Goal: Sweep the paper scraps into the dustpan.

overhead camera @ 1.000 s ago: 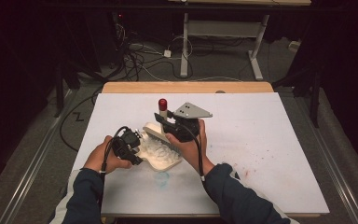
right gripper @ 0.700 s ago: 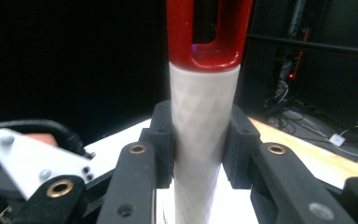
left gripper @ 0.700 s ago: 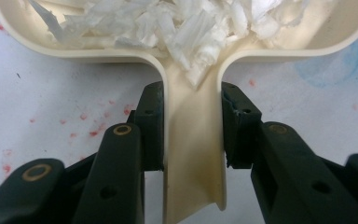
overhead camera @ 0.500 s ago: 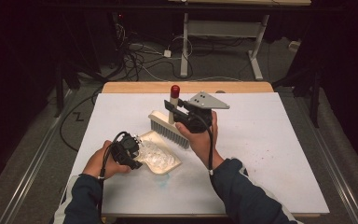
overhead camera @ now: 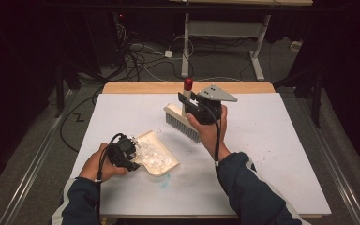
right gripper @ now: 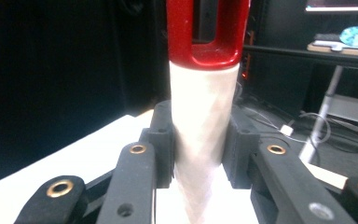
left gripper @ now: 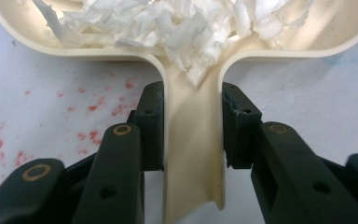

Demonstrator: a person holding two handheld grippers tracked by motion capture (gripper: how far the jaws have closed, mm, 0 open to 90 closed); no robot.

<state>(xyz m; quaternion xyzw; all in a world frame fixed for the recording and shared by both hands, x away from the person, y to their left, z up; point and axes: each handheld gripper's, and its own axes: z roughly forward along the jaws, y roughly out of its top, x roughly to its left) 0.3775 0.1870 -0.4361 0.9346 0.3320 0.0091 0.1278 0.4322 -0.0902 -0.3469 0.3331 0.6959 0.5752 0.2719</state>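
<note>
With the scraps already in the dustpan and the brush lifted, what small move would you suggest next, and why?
Probably set the brush down on the bare table to the right. The right gripper holds it by its handle, bristles clear of the table, and the white scraps sit heaped in the dustpan, which the left gripper grips by its handle. One small bit beyond the pan might merit another sweep first.

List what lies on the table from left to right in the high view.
left hand-held gripper → cream dustpan holding white paper shreds → brush → right hand-held gripper
</note>
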